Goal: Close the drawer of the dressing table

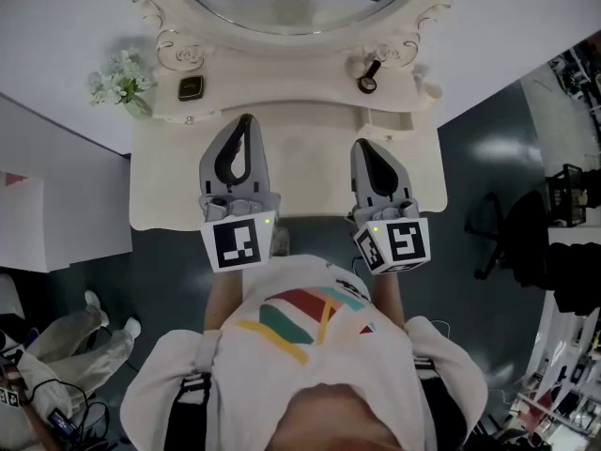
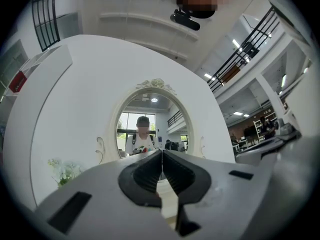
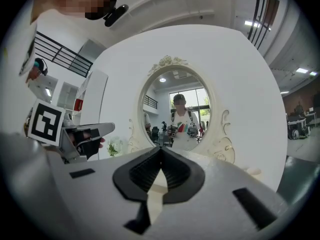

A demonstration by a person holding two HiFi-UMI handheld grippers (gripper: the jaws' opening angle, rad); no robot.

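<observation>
Two grippers hang over the table (image 1: 310,181) in the middle of the head view. The left gripper (image 1: 245,125) is centre-left and the right gripper (image 1: 362,148) centre-right, and both point up-frame toward the mirror (image 1: 291,12). In each gripper view the jaws are pressed together tip to tip with nothing between them. Neither carries anything.

Drawer location: not certain.
- Best candidate is a shallow pale box, taken here as the drawer (image 1: 390,120). It stands a little out from the raised shelf (image 1: 282,92) at the upper right of the tabletop, just up-frame of the right gripper's tips.
- The matching spot at the upper left, with a small knob (image 1: 188,118), looks flush.
- Nothing that I can make out projects along the table's front edge, lower in the frame. The grippers and the person's torso cover part of that edge.

Progress (judgement): not done.
- The drawer appears to be out by a small amount.
- The right gripper is near it, but no contact shows. The left gripper is well apart from it.
- Remaining: set the closed tips on the drawer front and push up-frame until the front is level with the shelf face.

Orientation (judgement):
- The drawer front's long axis runs left–right across the frame, parallel to the shelf.
- The drawer faces the bottom of the frame, toward the person, so it slides along the frame's up–down line.
- A push near the middle of the front should keep it from skewing.
</observation>
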